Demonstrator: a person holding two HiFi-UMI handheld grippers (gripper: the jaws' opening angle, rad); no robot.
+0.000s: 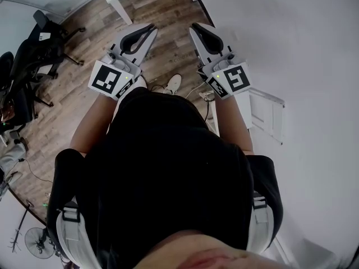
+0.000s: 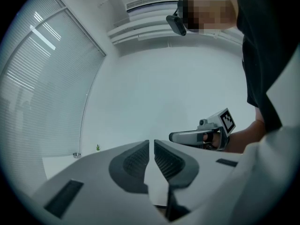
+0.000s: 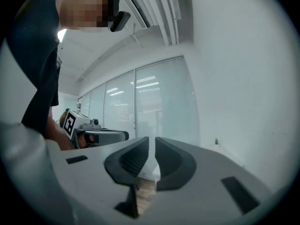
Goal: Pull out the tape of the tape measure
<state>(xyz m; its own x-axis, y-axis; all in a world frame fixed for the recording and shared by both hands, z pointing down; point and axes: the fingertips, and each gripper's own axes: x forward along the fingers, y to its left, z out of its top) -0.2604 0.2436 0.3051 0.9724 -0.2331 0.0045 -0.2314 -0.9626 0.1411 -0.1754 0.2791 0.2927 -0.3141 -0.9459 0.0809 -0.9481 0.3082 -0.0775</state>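
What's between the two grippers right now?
Head view: only wood floor and a white shoe lie between the left gripper and the right gripper.

Left of my left gripper (image 1: 151, 30), a black office chair (image 1: 33, 49) stands on the wood floor (image 1: 162, 4), and a white shoe (image 1: 174, 83) shows just right of that gripper. Past my right gripper (image 3: 152, 144), window blinds (image 3: 154, 93) fill the wall, with a small plant (image 3: 216, 140) to their right.

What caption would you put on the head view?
Person holds empty left gripper and right gripper out over the wooden floor.
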